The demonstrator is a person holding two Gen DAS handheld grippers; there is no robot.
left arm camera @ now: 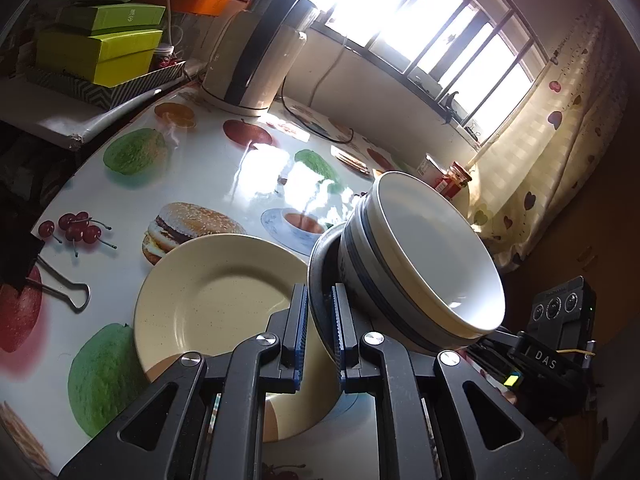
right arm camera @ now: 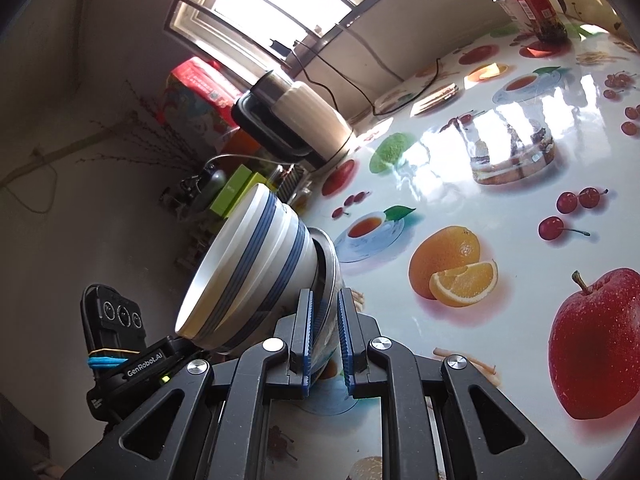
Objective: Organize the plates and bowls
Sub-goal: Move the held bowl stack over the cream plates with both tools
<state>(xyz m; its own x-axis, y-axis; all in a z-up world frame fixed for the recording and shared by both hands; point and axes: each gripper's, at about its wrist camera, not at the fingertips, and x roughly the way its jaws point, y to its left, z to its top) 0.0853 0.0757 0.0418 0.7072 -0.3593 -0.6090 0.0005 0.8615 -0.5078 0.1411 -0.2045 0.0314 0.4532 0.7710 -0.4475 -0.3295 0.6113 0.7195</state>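
Note:
My left gripper [left arm camera: 319, 300] is shut on the rim of a dark grey plate [left arm camera: 320, 280] that carries two nested white bowls with blue stripes [left arm camera: 424, 256], held above the table. My right gripper [right arm camera: 325, 304] is shut on the opposite rim of the same plate [right arm camera: 330, 276], with the striped bowls [right arm camera: 256, 264] tilted to its left. A cream plate [left arm camera: 216, 304] lies on the fruit-print table [left arm camera: 192, 184] under the left gripper's fingers.
A white electric kettle [left arm camera: 256, 60] with its cord stands at the back by the window. Green boxes [left arm camera: 100, 48] are stacked at the back left. A red jar [right arm camera: 536, 4] stands at the far table edge. A binder clip [left arm camera: 60, 284] lies near the cream plate.

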